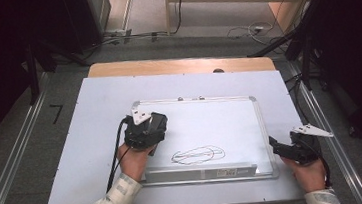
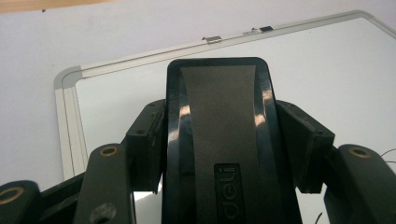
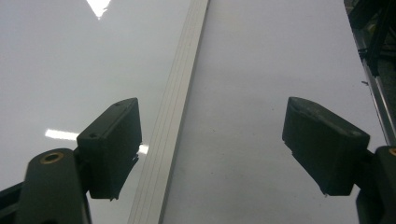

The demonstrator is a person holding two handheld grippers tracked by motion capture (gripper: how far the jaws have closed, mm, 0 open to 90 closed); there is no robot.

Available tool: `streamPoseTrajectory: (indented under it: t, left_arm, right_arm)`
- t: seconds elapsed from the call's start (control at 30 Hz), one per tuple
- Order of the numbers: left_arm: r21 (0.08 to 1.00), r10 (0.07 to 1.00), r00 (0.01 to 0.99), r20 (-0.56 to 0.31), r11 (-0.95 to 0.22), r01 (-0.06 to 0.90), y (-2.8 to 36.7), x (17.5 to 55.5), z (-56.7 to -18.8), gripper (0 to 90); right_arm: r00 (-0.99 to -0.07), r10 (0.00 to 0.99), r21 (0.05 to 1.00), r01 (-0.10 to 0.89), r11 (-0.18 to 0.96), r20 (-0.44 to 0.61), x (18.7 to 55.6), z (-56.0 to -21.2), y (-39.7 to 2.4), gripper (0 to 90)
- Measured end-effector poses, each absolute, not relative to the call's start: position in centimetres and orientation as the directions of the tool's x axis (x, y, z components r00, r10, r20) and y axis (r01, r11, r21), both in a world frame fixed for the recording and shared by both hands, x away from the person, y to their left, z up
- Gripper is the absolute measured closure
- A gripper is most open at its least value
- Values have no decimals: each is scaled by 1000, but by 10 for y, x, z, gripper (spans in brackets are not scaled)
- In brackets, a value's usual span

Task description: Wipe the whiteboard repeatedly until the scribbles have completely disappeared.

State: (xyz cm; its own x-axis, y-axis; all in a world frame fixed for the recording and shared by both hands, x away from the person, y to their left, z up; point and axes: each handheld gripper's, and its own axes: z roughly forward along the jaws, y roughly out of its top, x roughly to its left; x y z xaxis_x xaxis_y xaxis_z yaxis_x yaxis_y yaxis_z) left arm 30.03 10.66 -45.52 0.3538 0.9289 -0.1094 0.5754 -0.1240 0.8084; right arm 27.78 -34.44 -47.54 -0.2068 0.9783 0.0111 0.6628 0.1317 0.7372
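Left gripper view shows the left gripper (image 2: 224,140) pinching a glossy black whiteboard eraser with a grey top (image 2: 224,135), held over the aluminium-framed whiteboard (image 1: 221,118), probably to wipe the looping marker scribble (image 1: 198,154) at its five o'clock. At the board's three o'clock edge, the right gripper (image 3: 210,144) hovers spread and empty, perhaps to steady the frame; nothing blocks the scribble.

Glossy whiteboard (image 1: 206,124), metal frame; glossy plastic eraser (image 2: 219,140)
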Motion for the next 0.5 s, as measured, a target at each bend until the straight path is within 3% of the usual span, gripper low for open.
streamPoseTrajectory:
  t: [0.5]
  left_arm:
    - [798, 914, 391, -104, -158, 581, 82, 300, -459, 398]
  right_arm:
    - [-212, 977, 740, 659, 136, 9, 278, -475, -344, 184]
